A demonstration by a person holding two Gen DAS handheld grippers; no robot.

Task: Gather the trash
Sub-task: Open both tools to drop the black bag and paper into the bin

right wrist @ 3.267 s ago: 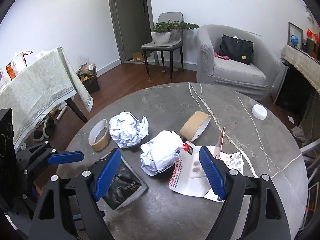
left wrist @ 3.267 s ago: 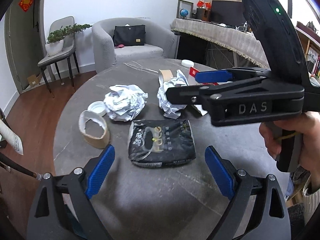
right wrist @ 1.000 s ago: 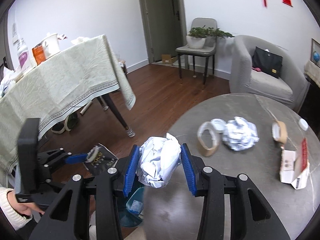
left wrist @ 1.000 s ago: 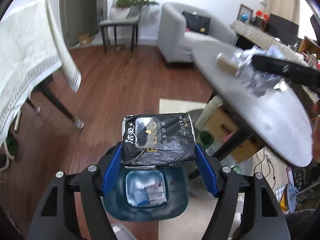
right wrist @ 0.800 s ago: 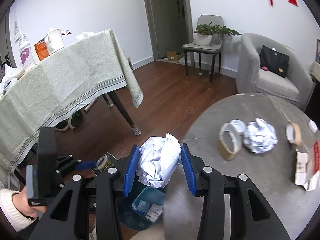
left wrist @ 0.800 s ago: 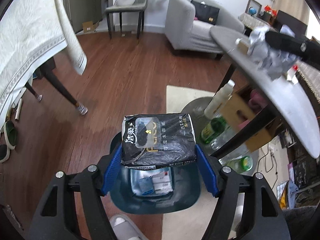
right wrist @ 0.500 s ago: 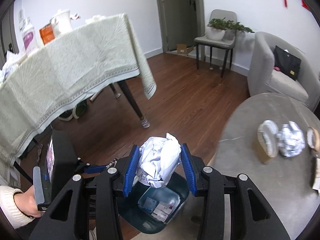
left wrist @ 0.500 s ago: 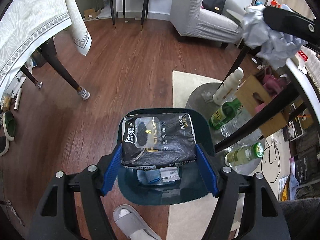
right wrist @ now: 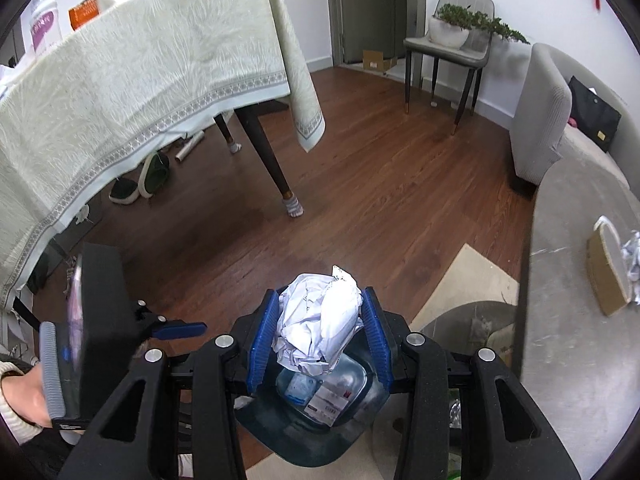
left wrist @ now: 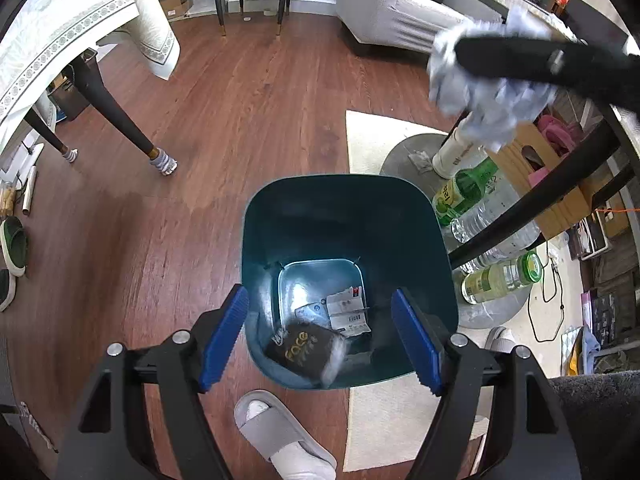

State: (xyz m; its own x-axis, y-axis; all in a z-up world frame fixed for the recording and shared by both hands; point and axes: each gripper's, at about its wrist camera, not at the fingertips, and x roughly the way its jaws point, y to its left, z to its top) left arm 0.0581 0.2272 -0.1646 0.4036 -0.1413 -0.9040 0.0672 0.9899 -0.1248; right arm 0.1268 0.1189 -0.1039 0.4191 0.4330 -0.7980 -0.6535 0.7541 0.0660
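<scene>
A dark teal trash bin [left wrist: 344, 200] stands on the floor below my left gripper [left wrist: 320, 336], which is open and empty above it. A black packet [left wrist: 304, 354] lies inside the bin among paper scraps. My right gripper [right wrist: 318, 330] is shut on a crumpled white paper ball [right wrist: 320, 320] and holds it over the bin [right wrist: 320, 432]. The same ball [left wrist: 480, 92] shows at the upper right of the left wrist view. My left gripper [right wrist: 176, 330] appears at the left of the right wrist view.
Bottles [left wrist: 476, 196] and a cardboard box [left wrist: 552, 184] stand under the round grey table [right wrist: 576, 320], which carries a tape roll [right wrist: 608, 272] and another paper ball [right wrist: 632, 256]. A cloth-covered table [right wrist: 140, 80], slipper [left wrist: 280, 436] and rug [left wrist: 384, 420] are nearby.
My left gripper has opened and the black packet has dropped into the bin. My right gripper has carried the paper ball closer over the bin.
</scene>
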